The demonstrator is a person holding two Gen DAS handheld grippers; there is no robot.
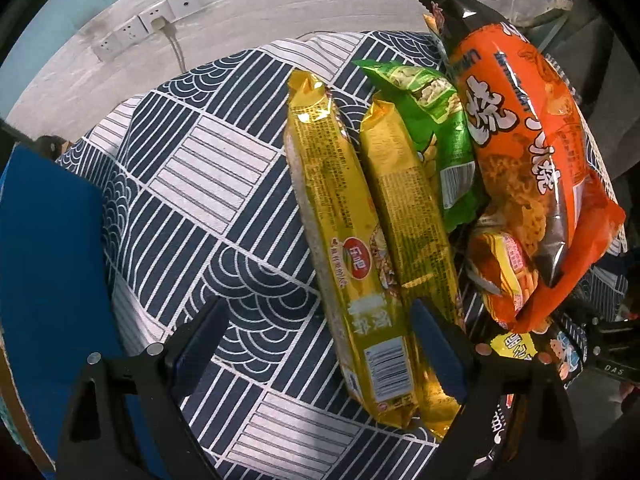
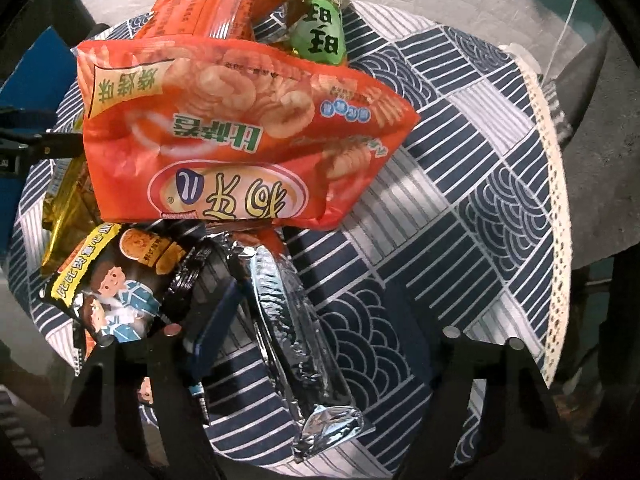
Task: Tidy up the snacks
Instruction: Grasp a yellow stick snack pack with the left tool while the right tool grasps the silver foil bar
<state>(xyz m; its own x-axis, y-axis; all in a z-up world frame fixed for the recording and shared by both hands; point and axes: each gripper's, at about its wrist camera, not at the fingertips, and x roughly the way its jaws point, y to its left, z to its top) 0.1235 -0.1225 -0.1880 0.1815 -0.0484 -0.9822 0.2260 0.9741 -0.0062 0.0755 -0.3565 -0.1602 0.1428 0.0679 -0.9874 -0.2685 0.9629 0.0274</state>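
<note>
In the left wrist view two long gold packets lie side by side on the patterned cloth: the left one [image 1: 344, 248] and the right one [image 1: 412, 240]. A green bag [image 1: 432, 128], a big orange bag [image 1: 536, 152] and a small orange packet [image 1: 504, 276] are heaped to their right. My left gripper [image 1: 320, 344] is open, its jaws on either side of the left gold packet's near end. In the right wrist view a big orange bag [image 2: 240, 136], a dark cartoon packet [image 2: 120, 284] and a silver foil packet [image 2: 296, 344] lie ahead. My right gripper [image 2: 320, 344] is open around the silver packet.
A blue box [image 1: 44, 272] stands at the table's left edge. Wall sockets [image 1: 152, 20] are behind the table. The cloth's lace hem [image 2: 556, 200] marks the right table edge, with grey floor beyond. A green packet [image 2: 320, 32] lies at the heap's far side.
</note>
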